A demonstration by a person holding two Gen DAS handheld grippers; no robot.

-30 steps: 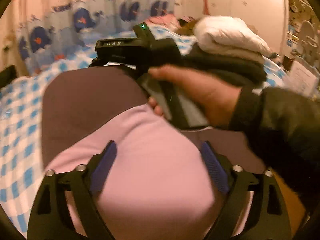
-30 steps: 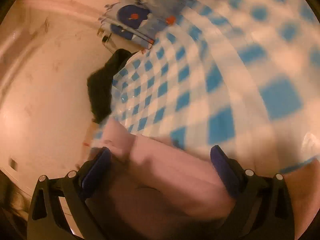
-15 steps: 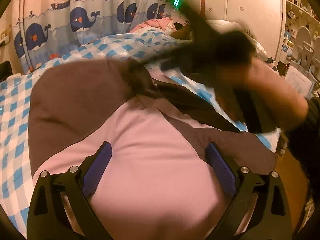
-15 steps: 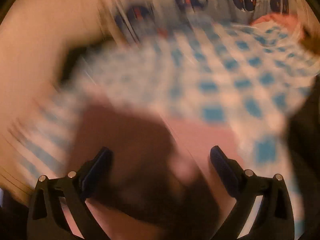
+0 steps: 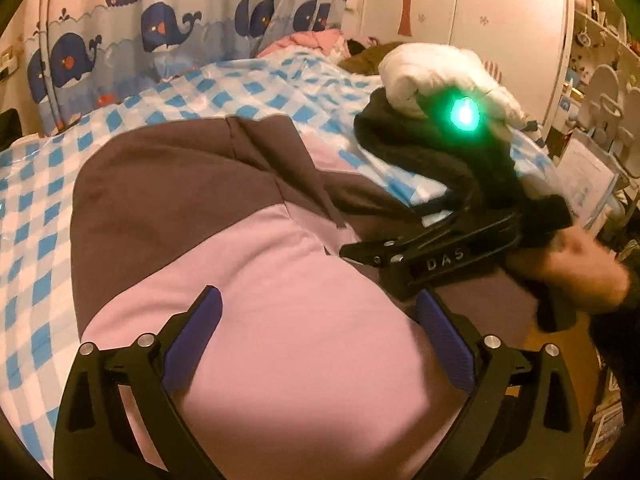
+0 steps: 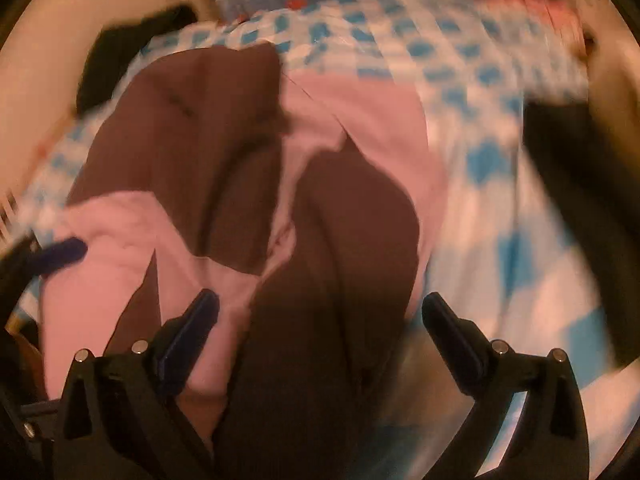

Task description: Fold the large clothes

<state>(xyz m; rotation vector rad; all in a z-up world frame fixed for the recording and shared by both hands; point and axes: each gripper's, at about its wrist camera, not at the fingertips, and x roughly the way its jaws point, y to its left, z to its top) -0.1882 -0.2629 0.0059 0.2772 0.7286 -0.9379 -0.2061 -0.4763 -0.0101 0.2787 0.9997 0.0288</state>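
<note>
Pink-and-brown fabric garment [image 5: 248,264] partly folded on the blue-checked bedspread [image 5: 36,216], under both claws. Left gripper [image 5: 316,332] has just been opening, holds nothing; right gripper [image 6: 320,324] wide, empty. Final folds remain.

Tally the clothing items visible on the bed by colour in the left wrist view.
Pink-and-brown garment: 1
Folded black garment: 1
Folded white garment: 1
Pink bundle by the curtain: 1
Total: 4

From the left wrist we look down and across the bed [image 5: 168,100] toward the whale curtain [image 5: 160,32] – close over the brown-and-pink garment [image 5: 280,280]. Our right wrist view tilts steeper, sharing that garment.
</note>
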